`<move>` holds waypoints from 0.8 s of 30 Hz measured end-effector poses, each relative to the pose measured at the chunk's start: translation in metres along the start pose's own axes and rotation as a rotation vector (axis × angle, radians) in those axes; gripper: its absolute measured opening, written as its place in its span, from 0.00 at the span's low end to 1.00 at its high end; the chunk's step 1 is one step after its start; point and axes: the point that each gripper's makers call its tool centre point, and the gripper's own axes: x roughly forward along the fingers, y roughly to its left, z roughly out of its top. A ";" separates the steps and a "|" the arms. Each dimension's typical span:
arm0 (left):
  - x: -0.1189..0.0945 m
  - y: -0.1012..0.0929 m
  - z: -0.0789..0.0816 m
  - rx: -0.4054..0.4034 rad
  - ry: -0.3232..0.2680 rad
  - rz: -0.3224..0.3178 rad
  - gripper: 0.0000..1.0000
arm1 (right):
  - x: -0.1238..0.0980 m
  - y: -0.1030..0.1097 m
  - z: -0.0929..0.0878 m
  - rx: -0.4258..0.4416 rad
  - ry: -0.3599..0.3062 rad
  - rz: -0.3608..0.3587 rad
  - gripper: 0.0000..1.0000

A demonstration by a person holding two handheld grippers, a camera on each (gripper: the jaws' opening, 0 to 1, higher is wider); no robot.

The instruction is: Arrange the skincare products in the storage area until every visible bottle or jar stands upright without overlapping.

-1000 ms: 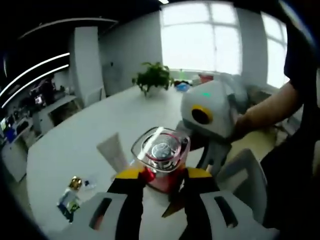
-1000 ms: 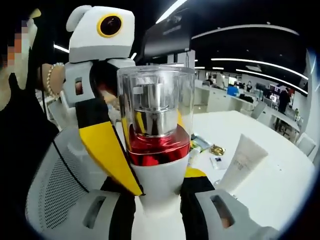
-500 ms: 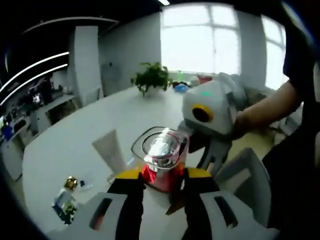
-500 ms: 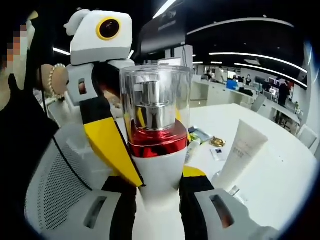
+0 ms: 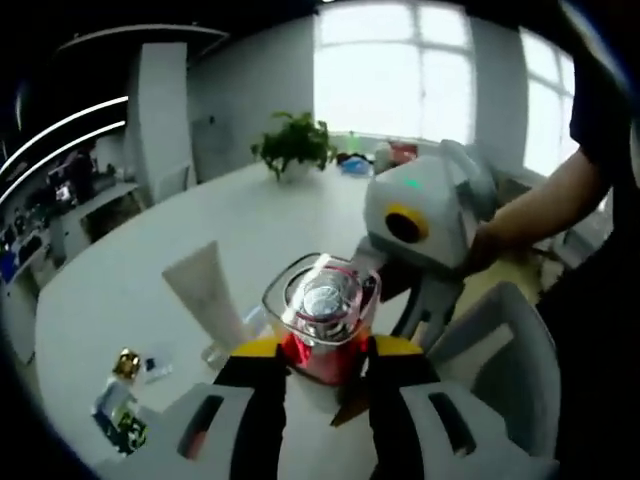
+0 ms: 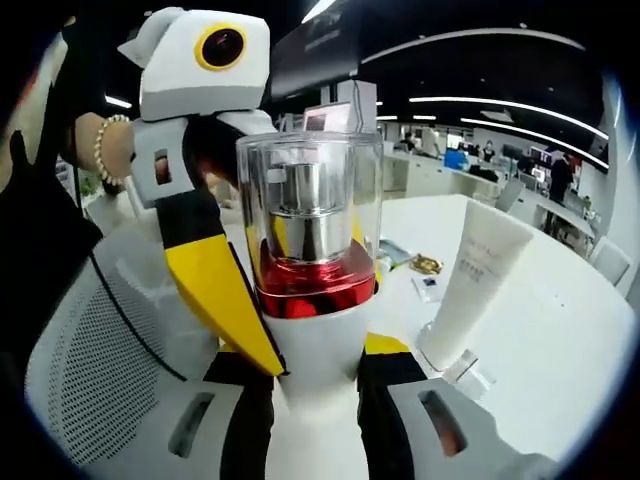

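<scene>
Landmark: the pump bottle point(image 5: 323, 318), white body, red collar, clear square cap, held up off the white table point(image 5: 150, 270).

Left gripper view, left to right. Far left of the bottle, near the table edge, a small gold-capped item point(image 5: 126, 364) lies beside a flat sachet point(image 5: 118, 420). Between these and the bottle a white tube point(image 5: 205, 297) stands on its clear cap, leaning a little. Left gripper point(image 5: 322, 362): both jaws pressed against the bottle below the red collar, clamping it. Just right of the bottle the right gripper point(image 5: 425, 225) reaches in, held by a hand point(image 5: 488, 250). Behind the bottle, far across the table, a potted plant point(image 5: 292, 147).

Right gripper view, left to right. Left of the bottle point(image 6: 312, 250), the left gripper's point(image 6: 205, 265) yellow jaw lies against its side. Right gripper point(image 6: 313, 375): jaws closed on the white body. Right of the bottle, the tube point(image 6: 472, 285) stands on the table point(image 6: 560, 340), well apart from it.
</scene>
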 end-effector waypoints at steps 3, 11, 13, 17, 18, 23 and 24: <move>0.005 0.000 -0.005 -0.007 0.007 -0.003 0.27 | 0.002 -0.002 -0.009 -0.010 0.003 -0.011 0.31; 0.018 -0.002 -0.018 -0.025 0.032 0.001 0.26 | 0.007 -0.005 -0.026 -0.015 0.020 -0.018 0.31; 0.021 -0.002 -0.022 -0.024 0.039 0.001 0.26 | 0.009 -0.006 -0.030 -0.019 0.023 -0.018 0.31; 0.026 -0.002 -0.026 -0.014 0.052 0.005 0.26 | 0.011 -0.008 -0.036 -0.037 0.030 -0.021 0.31; 0.027 -0.002 -0.028 -0.015 0.055 0.006 0.26 | 0.012 -0.009 -0.038 -0.042 0.032 -0.020 0.31; 0.034 0.000 -0.033 -0.017 0.067 0.005 0.26 | 0.013 -0.011 -0.045 -0.051 0.048 -0.023 0.31; 0.035 0.000 -0.034 -0.017 0.069 0.005 0.26 | 0.013 -0.012 -0.046 -0.050 0.050 -0.022 0.31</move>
